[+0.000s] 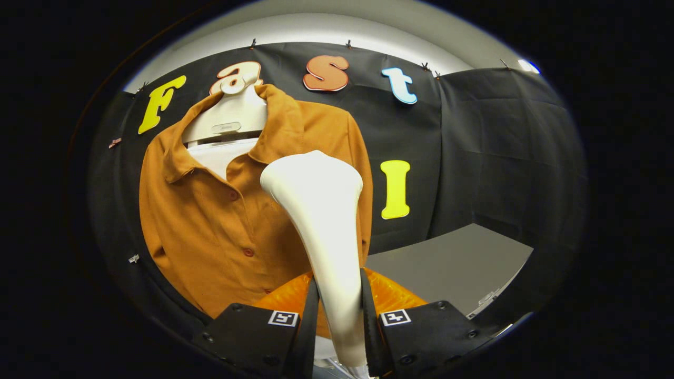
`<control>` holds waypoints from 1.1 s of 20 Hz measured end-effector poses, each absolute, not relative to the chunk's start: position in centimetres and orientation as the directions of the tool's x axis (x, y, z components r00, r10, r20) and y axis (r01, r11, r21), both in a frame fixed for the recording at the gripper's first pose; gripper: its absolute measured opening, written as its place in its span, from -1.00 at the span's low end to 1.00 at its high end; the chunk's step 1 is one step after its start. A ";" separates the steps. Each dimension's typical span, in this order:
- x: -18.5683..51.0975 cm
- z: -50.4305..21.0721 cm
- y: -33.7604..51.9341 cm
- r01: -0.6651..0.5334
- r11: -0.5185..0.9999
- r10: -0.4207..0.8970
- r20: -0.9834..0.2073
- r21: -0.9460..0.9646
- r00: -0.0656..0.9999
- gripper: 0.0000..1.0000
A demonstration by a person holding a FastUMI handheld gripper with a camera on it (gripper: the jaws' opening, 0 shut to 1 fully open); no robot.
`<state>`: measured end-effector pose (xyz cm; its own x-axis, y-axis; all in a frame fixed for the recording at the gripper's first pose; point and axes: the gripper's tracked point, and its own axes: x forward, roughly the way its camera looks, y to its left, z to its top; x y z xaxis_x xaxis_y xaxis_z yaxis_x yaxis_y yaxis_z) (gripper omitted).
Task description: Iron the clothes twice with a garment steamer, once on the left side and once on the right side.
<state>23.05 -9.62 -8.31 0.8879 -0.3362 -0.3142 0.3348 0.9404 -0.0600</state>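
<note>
Garment steamer [321, 221], white and slim-necked, stands upright between the gripper [339, 310] fingers, both pressing its handle from either side, so the gripper is closed on it. Its flared head rises just in front of the orange button-up shirt [210, 226], over the shirt's right-hand half as seen here; whether it touches the cloth I cannot tell. The shirt hangs on a white hanger form [231, 118] against the black cloth wall [500, 147]. A grey tabletop [453, 263] lies beyond the fingers to the right.
</note>
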 end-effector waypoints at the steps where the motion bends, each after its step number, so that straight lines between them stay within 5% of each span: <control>1: 23.5 -8.7 -9.5 0.336 0.940 -0.338 -0.322 -0.063 0.884 -0.16; 22: 23.4 -23.1 -9.8 0.335 0.931 -0.351 -0.620 -0.149 0.701 -0.16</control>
